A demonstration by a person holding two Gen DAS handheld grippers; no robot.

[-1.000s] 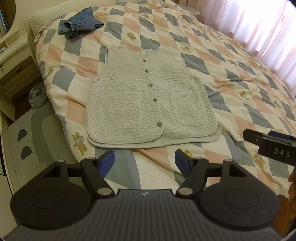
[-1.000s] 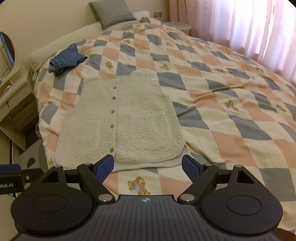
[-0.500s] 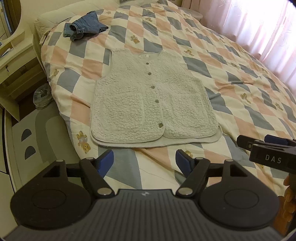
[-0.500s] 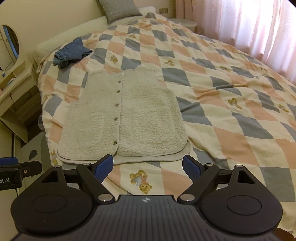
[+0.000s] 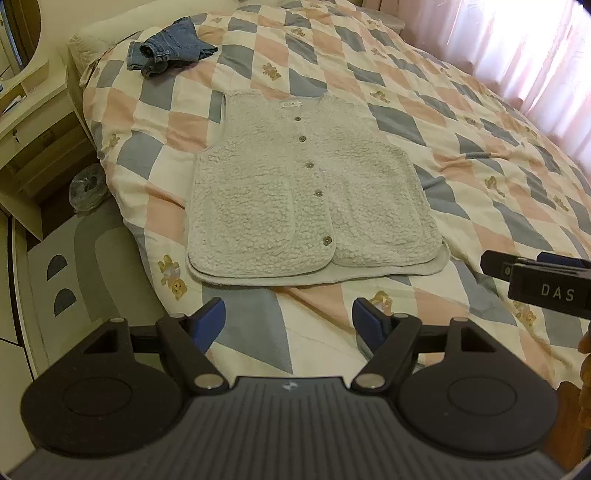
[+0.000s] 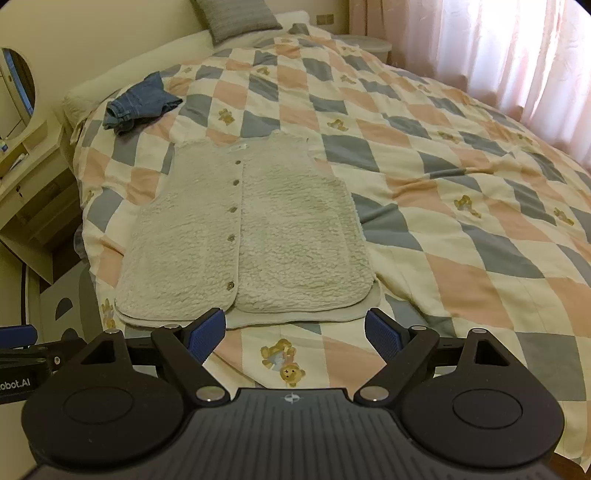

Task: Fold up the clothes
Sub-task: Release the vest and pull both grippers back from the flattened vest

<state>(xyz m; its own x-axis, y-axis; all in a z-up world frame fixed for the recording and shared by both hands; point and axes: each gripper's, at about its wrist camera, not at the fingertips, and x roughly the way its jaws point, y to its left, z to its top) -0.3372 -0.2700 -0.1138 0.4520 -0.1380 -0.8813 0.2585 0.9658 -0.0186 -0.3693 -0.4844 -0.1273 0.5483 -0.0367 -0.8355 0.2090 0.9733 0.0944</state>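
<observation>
A cream fleece vest (image 5: 306, 199) (image 6: 243, 236) lies flat and buttoned on the checked quilt (image 5: 480, 177) (image 6: 461, 206), hem toward me and collar away. My left gripper (image 5: 288, 321) hovers open just short of the hem, holding nothing. My right gripper (image 6: 295, 332) is also open and empty, hanging before the hem's right half. The right gripper's side (image 5: 535, 280) shows at the right edge of the left wrist view, and the left gripper's side (image 6: 18, 350) shows at the left edge of the right wrist view.
Folded blue jeans (image 5: 166, 48) (image 6: 138, 101) lie near the bed's far left corner. A grey pillow (image 6: 236, 16) leans at the headboard. A cream bedside cabinet (image 5: 33, 122) and a grey rug (image 5: 74, 266) are left of the bed. Pink curtains (image 6: 517, 48) hang at right.
Both grippers have drawn back and risen slightly, so the vest sits a little farther off in each view. The vest itself has not moved.
</observation>
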